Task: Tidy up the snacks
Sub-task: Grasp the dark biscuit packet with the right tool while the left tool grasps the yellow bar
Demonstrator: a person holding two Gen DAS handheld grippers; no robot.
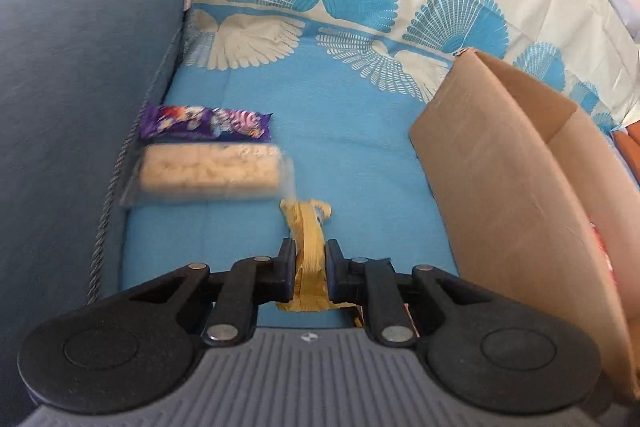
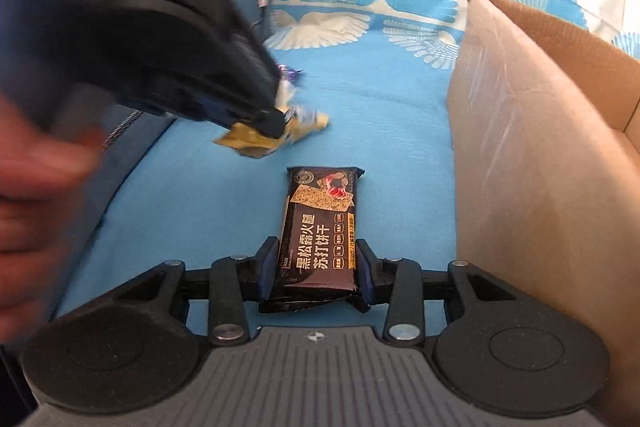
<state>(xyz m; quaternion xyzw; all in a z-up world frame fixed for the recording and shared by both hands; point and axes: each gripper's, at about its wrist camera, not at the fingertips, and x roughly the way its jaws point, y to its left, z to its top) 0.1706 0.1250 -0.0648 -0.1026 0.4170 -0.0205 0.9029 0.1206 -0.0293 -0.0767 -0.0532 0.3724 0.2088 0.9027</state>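
Observation:
My left gripper is shut on a gold-wrapped snack and holds it above the blue bedspread; it also shows in the right wrist view with the gold snack. My right gripper is shut on a dark brown cracker packet with Chinese lettering, just left of the cardboard box. A purple snack bar and a clear pack of pale puffed snacks lie by the grey cushion. The cardboard box stands open on the right.
A grey-blue cushion borders the left side. The blue bedspread with white and blue fan patterns runs to the back. Something red shows inside the box. A hand holds the left gripper.

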